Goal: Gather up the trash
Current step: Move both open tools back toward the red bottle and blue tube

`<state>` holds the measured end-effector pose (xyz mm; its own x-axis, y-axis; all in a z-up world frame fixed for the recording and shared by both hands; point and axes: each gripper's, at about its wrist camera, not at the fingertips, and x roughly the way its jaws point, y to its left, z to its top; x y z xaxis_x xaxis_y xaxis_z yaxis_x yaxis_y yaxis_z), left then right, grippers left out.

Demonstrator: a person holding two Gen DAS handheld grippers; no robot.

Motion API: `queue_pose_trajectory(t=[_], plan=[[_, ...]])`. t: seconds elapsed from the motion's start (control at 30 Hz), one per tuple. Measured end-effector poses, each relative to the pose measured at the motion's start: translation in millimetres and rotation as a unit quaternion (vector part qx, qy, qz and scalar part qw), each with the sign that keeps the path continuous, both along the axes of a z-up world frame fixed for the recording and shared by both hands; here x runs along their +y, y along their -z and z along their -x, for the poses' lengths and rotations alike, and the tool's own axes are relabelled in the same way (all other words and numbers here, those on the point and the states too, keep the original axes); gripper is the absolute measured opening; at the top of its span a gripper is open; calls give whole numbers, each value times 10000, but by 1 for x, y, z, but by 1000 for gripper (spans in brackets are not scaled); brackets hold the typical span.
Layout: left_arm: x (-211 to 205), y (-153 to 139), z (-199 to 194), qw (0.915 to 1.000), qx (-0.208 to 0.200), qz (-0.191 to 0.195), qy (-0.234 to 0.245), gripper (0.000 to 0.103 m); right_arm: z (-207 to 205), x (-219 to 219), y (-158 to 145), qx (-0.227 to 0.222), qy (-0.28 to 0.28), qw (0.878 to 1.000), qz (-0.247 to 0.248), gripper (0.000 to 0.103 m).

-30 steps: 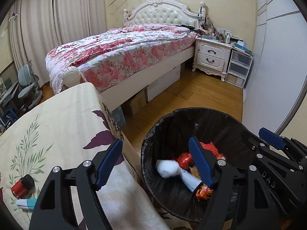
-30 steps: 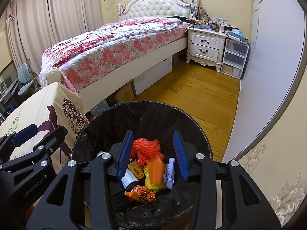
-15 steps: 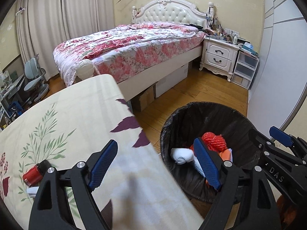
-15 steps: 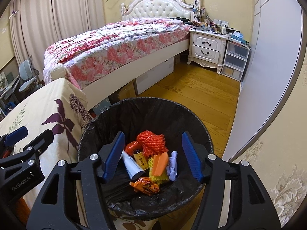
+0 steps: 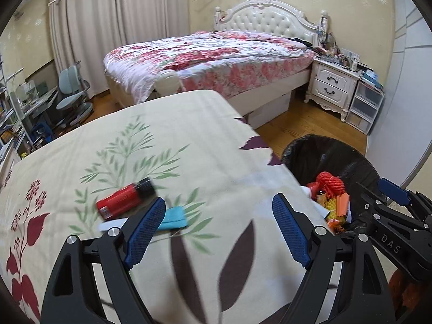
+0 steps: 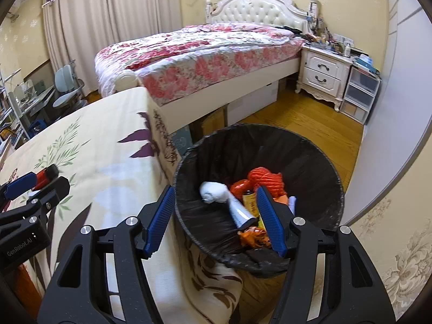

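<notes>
left wrist view shows the remaining trash on the table: a red bottle with a black cap lies on its side on the floral tablecloth, and just beside it, nearer the camera, sit a small teal packet and a white strip, partly hidden behind the left finger; any label on the bottle is too blurred to read. the left gripper hovers above the cloth with its blue-padded fingers spread wide and nothing between them. to the right, off the table's edge, stands the bin with a black liner, already holding an orange net bundle and other scraps. in the right wrist view the right gripper hangs over the near rim of the bin, fingers parted and empty; inside lie a white wad, a white tube, a yellow item with dark writing too small to read, the orange net and a crumpled orange wrapper. the left tool's body reads "genrobot.ai" in this view, while the right tool's body shows "das" in the left view. beyond are a bed with a flowered quilt, a white nightstand and curtains.
</notes>
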<state>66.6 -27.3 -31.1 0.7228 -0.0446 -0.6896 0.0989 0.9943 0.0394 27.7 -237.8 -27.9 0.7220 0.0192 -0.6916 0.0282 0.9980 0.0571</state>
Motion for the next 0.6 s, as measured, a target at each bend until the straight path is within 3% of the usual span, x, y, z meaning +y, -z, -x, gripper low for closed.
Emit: queue_pose_trajectory(t=[0.43,0.6], plan=[[72,-7,23,9983,-60,-31,-583,81,7,57,-2,55,-644,9979,59,61],[97,1,31,9961,87,81,-879,81,3,84,2,125,-940,9955,-24,66]])
